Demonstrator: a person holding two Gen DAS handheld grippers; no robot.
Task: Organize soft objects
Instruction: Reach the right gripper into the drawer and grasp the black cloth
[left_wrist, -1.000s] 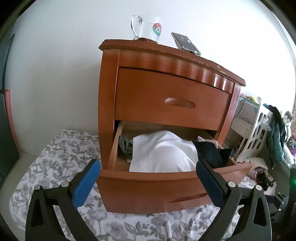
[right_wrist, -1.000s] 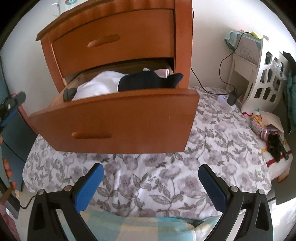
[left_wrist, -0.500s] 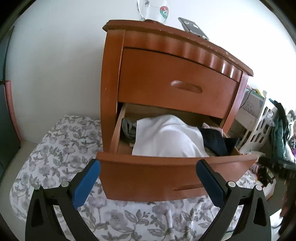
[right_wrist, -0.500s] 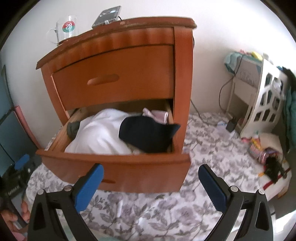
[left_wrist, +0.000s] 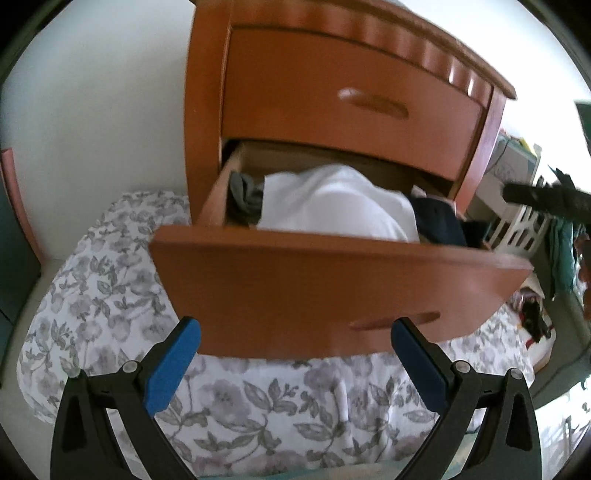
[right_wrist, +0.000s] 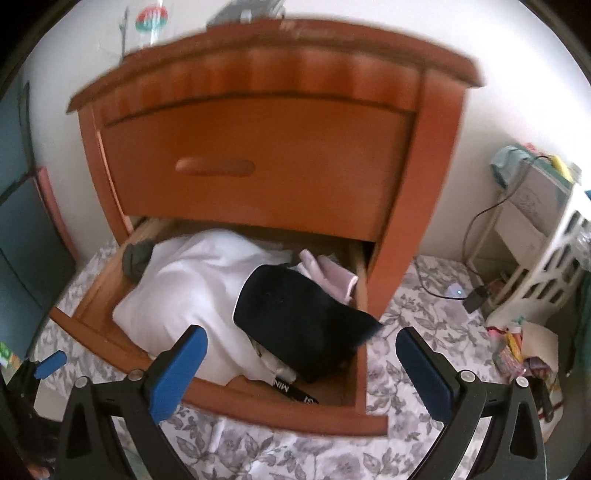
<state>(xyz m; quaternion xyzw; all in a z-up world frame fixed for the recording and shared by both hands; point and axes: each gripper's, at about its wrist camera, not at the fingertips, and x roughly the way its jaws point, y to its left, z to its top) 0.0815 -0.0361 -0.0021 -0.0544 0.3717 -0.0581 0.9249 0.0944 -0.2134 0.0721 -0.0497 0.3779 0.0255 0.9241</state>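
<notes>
1. A reddish-brown wooden nightstand (right_wrist: 258, 122) with a scalloped top edge stands against a white wall (left_wrist: 92, 92); its upper drawer (right_wrist: 255, 166) is closed.
2. The lower wooden drawer (left_wrist: 332, 291) of the nightstand is pulled out over a grey floral-print bedsheet (left_wrist: 103, 295).
3. A large white folded cloth (right_wrist: 192, 291) fills the middle of the open drawer and bulges above its front edge.
4. A dark navy fabric piece (right_wrist: 299, 321) lies on the right part of the white cloth; one corner hangs over the drawer's right side wall.
5. A small grey-green bundle of fabric (right_wrist: 136, 258) sits in the drawer's back left corner, touching the white cloth.
6. A pale pink garment (right_wrist: 328, 273) lies at the back right, just behind the navy piece.
7. A black strap with white lettering (right_wrist: 291, 391) shows at the drawer's front, under the navy piece.
8. The left gripper (left_wrist: 295, 354) hovers in front of the drawer front, blue pads spread wide, grasping nothing.
9. The right gripper (right_wrist: 301, 362) hovers above the drawer's front, over the navy piece, blue pads spread wide, grasping nothing.
10. A blurred glass mug (right_wrist: 147, 26) with a red-green emblem stands on the nightstand top.
11. A white slatted plastic basket (right_wrist: 546, 266) and a black cable (right_wrist: 476, 229) lie to the right, well apart from the drawer.
</notes>
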